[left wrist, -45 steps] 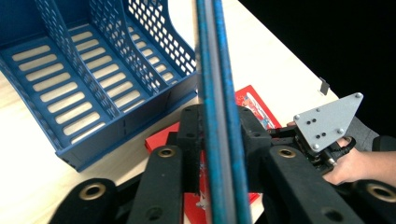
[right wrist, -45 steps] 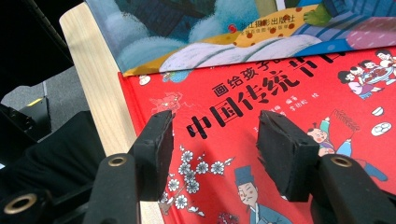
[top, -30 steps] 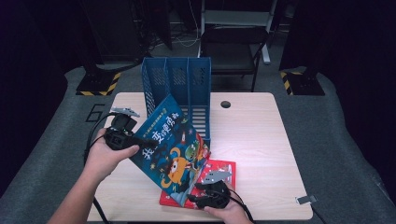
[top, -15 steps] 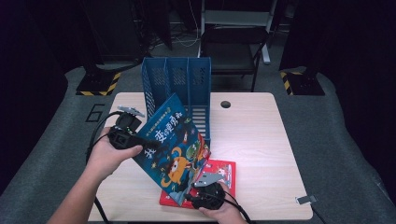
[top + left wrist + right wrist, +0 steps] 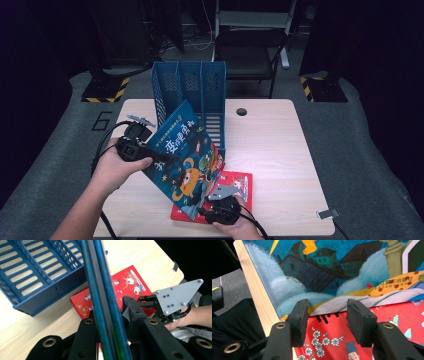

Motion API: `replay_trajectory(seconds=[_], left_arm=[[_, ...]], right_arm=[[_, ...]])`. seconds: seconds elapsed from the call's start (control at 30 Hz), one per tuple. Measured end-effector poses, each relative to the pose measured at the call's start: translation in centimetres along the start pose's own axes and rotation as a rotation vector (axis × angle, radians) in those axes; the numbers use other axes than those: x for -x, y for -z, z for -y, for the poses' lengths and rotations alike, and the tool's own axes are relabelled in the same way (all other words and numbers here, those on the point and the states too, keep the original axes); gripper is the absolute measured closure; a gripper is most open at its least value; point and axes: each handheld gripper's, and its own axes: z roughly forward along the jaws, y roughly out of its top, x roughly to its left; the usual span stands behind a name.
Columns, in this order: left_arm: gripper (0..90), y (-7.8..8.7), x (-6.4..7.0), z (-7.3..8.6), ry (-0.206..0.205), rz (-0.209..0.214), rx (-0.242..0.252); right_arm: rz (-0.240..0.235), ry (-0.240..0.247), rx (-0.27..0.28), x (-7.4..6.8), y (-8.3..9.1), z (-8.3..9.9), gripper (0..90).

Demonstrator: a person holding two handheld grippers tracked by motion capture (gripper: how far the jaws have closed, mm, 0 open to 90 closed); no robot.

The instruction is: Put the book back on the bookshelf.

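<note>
While the left gripper [image 5: 142,152] pinched the blue picture book [image 5: 186,156] by its edge between its jaws, the book stood tilted over the red picture book [image 5: 235,186] on the table [image 5: 280,145], just before the blue file rack [image 5: 190,92]. Near the blue book's lower edge, the right gripper [image 5: 327,315] had its jaws spread.

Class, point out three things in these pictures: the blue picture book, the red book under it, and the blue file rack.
blue picture book [image 5: 186,160], high view, middle of its front cover.
red book [image 5: 241,183], high view, uncovered right part of its cover.
blue file rack [image 5: 190,85], high view, slotted back wall of the middle compartment.
</note>
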Motion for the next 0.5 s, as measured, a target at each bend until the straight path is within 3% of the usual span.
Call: replay_trajectory(seconds=[0.07, 0.5], left_arm=[[74.7, -0.03, 0.07, -0.03, -0.013, -0.008, -0.001], [74.6, 0.0, -0.21, -0.01, 0.005, 0.004, -0.007]], right_arm=[[0.003, 0.001, 0.002, 0.0, 0.01, 0.01, 51.5], [-0.001, -0.002, 0.006, 0.03, -0.01, 0.08, 51.5]])
